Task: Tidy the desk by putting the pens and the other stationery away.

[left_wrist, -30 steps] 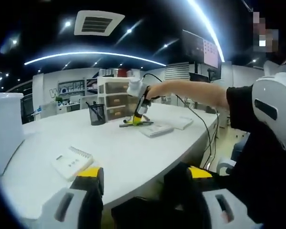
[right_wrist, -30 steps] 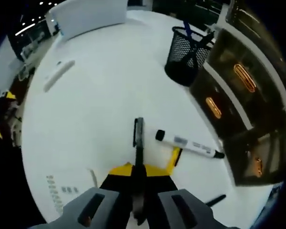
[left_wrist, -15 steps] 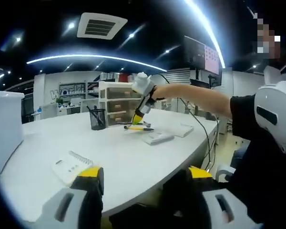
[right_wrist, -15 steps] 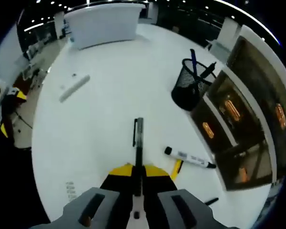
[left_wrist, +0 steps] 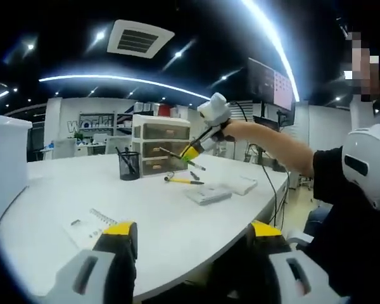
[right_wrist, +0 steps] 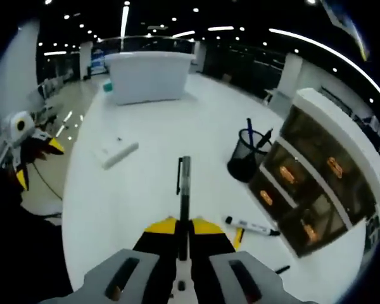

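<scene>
My right gripper [right_wrist: 184, 229] fingers clamp one black pen [right_wrist: 183, 190], pointing forward; one marker [right_wrist: 252, 226] lies on the bench [right_wrist: 152, 158]; left gripper [left_wrist: 193, 237] fingers apart.

- R gripper [right_wrist: 184, 237], up off the counter [right_wrist: 145, 183], jaws shut on a black pen [right_wrist: 183, 190]: wide bare top ahead and to its left, free passage.
- Ahead-right of it: mesh pen cup [right_wrist: 247, 159], pens sticking up out of it; drawer unit [right_wrist: 316, 183] just beyond it walls off that side.
- Close right, below it: marker [right_wrist: 252, 226] and a yellow item [right_wrist: 238, 238] flat on the top.
- Far ahead: white bin [right_wrist: 150, 76] closes the far end; small white box [right_wrist: 117, 154] ahead-left.
- L gripper [left_wrist: 190, 253], jaws apart, at the near edge: notepad [left_wrist: 88, 225] just ahead-left, white pad [left_wrist: 208, 194] ahead-right, open top between.
</scene>
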Demonstrator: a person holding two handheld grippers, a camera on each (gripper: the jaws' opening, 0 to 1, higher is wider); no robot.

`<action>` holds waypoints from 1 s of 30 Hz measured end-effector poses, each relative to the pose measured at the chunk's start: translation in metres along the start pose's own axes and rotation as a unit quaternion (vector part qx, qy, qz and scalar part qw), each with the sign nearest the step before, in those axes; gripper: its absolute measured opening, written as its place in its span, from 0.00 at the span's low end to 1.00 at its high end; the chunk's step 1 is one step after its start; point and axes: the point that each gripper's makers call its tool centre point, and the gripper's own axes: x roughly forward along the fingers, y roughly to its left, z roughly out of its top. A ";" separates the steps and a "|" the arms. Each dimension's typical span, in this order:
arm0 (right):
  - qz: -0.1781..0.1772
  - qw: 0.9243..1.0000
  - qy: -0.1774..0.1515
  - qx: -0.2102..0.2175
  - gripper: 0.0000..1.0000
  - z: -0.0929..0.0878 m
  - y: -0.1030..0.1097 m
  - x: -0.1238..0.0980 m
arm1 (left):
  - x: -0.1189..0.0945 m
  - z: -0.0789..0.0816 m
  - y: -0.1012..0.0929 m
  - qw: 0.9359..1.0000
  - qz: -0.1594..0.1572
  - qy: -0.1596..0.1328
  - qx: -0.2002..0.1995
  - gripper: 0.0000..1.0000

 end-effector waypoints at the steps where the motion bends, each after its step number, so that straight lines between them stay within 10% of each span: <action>1: 0.001 1.000 -0.011 0.003 0.04 0.002 0.002 -0.004 | 0.001 0.001 0.000 1.000 0.000 -0.002 0.001 0.70; 21: 0.008 0.970 -0.233 0.065 0.04 0.017 0.026 -0.071 | 0.029 0.027 -0.015 0.999 -0.035 -0.032 0.002 0.70; 30: 0.018 0.936 -0.328 0.122 0.04 0.013 0.029 -0.091 | 0.044 0.036 -0.020 0.998 -0.049 -0.041 -0.002 0.70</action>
